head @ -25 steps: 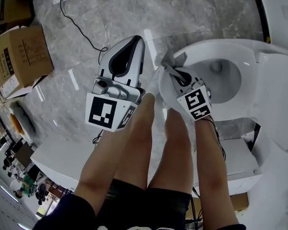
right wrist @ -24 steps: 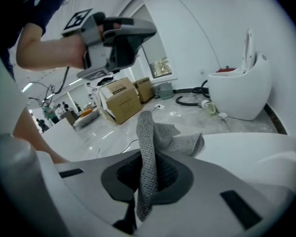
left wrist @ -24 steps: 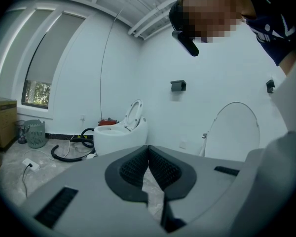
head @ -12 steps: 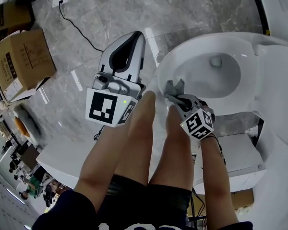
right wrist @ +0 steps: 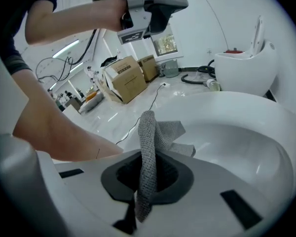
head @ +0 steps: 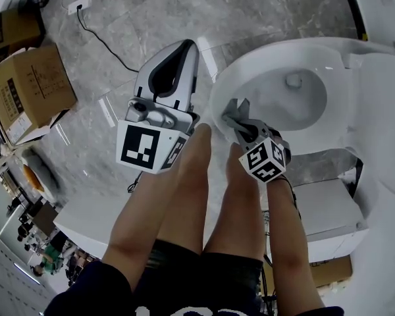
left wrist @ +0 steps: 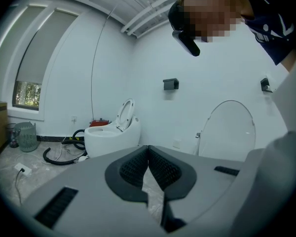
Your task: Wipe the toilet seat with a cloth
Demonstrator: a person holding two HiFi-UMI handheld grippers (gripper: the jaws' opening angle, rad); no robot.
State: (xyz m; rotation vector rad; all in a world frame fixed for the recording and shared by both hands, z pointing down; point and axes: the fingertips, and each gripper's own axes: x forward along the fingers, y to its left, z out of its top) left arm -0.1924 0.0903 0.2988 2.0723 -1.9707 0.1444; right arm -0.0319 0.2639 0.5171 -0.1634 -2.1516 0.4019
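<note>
A white toilet with its seat [head: 232, 84] [right wrist: 266, 117] fills the upper right of the head view; its lid [head: 382, 117] is raised. My right gripper [head: 238, 118] [right wrist: 149, 169] is shut on a grey cloth [head: 234, 109] [right wrist: 153, 135], which it holds over the near left rim of the seat. The cloth's free end hangs over the bowl's edge. My left gripper [head: 181, 54] [left wrist: 148, 168] is held up over the floor left of the toilet, shut, with nothing between its pads.
Cardboard boxes [head: 27, 84] stand on the marble floor at the left. A black cable [head: 105, 38] runs from a wall socket across the floor. A second toilet [left wrist: 111, 135] and black hoses [left wrist: 59, 154] are by the far wall. The person's bare legs [head: 197, 196] stand beside the bowl.
My right gripper with the cloth has slid along the seat's left rim toward the person. The left gripper has stayed almost still.
</note>
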